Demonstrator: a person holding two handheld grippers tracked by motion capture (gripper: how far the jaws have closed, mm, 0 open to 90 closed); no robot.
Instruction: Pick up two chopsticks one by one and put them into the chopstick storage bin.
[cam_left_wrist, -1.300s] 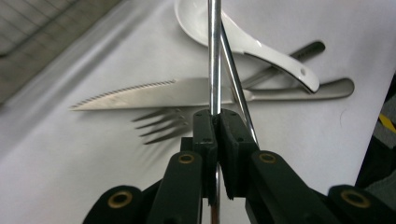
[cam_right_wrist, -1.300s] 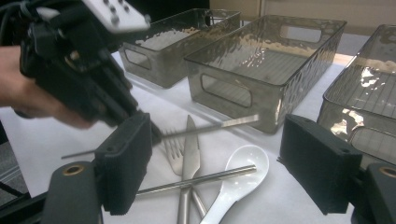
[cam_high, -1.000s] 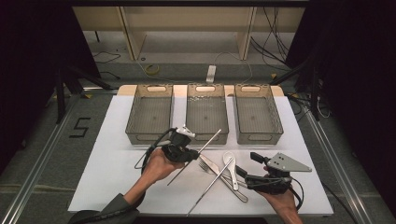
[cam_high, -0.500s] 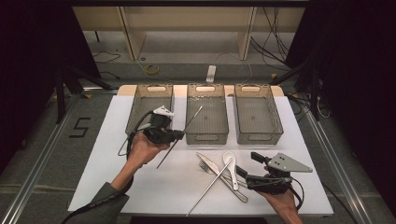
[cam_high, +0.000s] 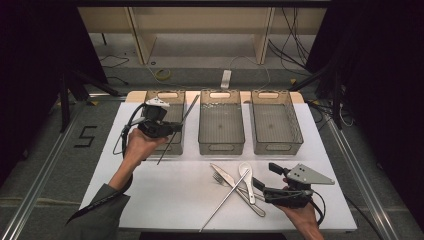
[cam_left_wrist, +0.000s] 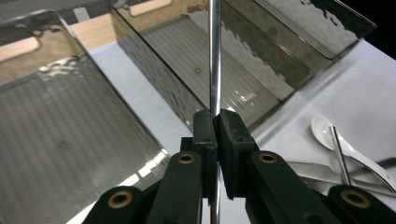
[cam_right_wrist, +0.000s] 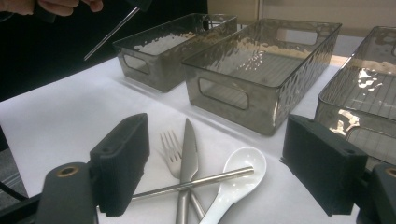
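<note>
Nearest, right gripper (cam_high: 259, 186) low on the white surface (cam_high: 165, 195), jaws wide apart just short of a fork (cam_right_wrist: 172, 147), knife (cam_right_wrist: 188, 154), spoon (cam_right_wrist: 236, 179) and second rod (cam_right_wrist: 196, 183). Farther, left gripper (cam_high: 176, 126) raised, jaws clamped on a metal rod (cam_left_wrist: 214, 56) slanting above the leftmost tray (cam_high: 150, 95).

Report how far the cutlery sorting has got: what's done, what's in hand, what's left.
Done: nothing yet; all three bins look empty. In hand: the left gripper is shut on a metal rod, holding it over the left bin. Left: a second rod, knife, fork and white spoon lie on the table before the open right gripper.
</note>
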